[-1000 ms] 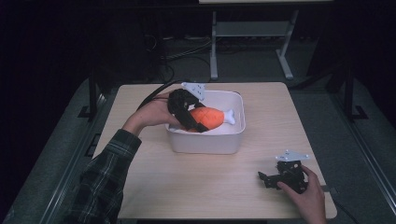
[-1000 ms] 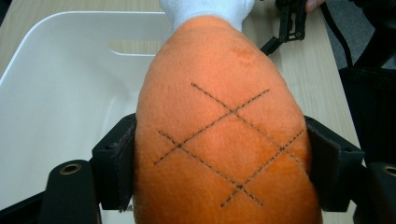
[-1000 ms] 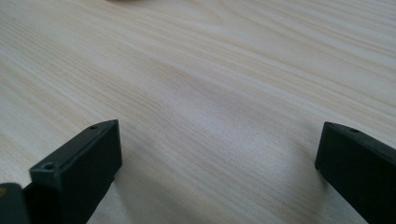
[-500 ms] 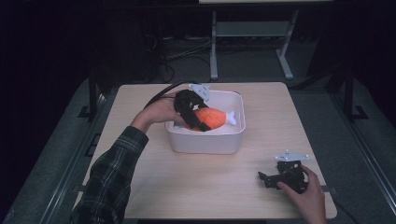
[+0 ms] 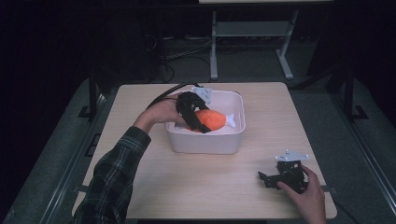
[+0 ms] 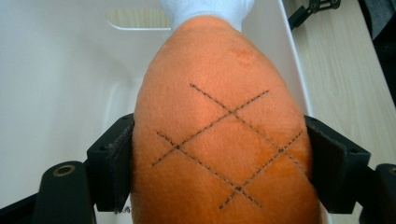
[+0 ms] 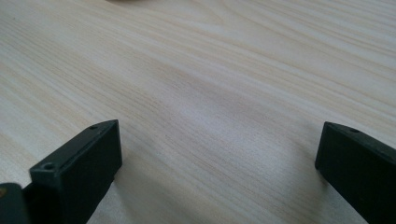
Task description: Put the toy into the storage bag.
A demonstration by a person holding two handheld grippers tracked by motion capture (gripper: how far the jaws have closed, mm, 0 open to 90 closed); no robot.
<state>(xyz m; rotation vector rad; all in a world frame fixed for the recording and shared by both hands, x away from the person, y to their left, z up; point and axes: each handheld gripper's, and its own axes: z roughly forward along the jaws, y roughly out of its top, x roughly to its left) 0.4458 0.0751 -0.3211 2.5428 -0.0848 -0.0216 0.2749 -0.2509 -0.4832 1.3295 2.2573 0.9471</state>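
Observation:
An orange plush drumstick (image 5: 211,120) with a white bone end hangs just inside the white tub (image 5: 236,140), held by my left gripper (image 5: 194,119). In the left gripper view the two black jaws press on both sides of the orange plush drumstick (image 6: 219,140), whose dark stitched cross pattern faces the camera and whose white tip (image 6: 208,9) points away over the tub's floor (image 6: 56,79). My right gripper (image 5: 266,178) rests low over the table's front right part, held by a hand. Its jaws stand wide apart over bare wood (image 7: 219,93) with nothing between them.
The light wooden table (image 5: 149,172) sits on a dark floor, with a metal stand (image 5: 247,32) behind it. A black cable (image 5: 161,95) trails from the left gripper toward the back. A plaid sleeve (image 5: 112,182) crosses the table's left front.
The left gripper has carried the drumstick a little farther back and lower into the tub. The right gripper has stayed in place.

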